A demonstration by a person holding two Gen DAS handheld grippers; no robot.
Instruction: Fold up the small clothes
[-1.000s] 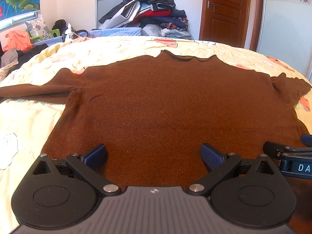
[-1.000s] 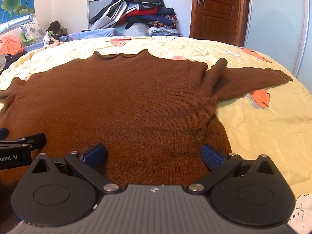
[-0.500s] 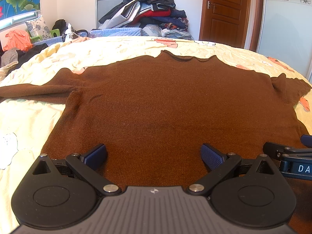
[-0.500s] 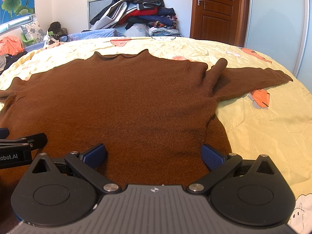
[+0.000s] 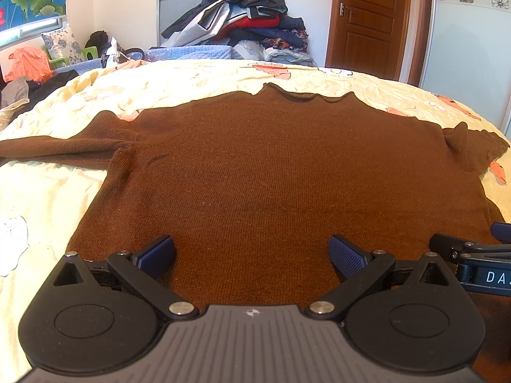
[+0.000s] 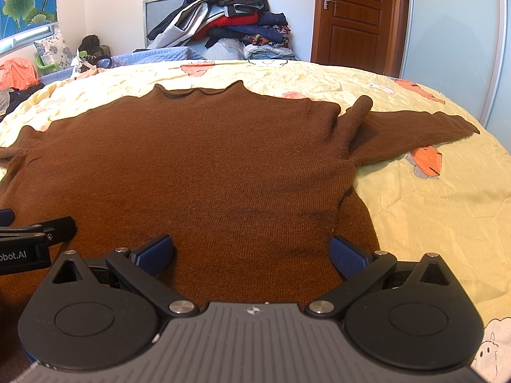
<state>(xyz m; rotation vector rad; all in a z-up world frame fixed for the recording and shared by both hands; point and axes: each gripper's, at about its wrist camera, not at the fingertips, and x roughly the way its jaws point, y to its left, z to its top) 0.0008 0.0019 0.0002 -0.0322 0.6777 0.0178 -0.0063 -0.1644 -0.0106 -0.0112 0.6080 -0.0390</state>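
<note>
A big heap of mixed clothes sits past the yellow flowery bed cover, near the brown wooden door. The brown knitted sweater lies flat on the cover. The left gripper and right gripper are wide open at its near hem, holding nothing.

A lived-in home bedroom: a bed wearing a pale yellow cartoon-print cover is filling the frame, while a heap of clothes is piling up against the far wall. A panelled wooden door is standing shut, and a lotus-flower picture is hanging above a floral pillow.
</note>
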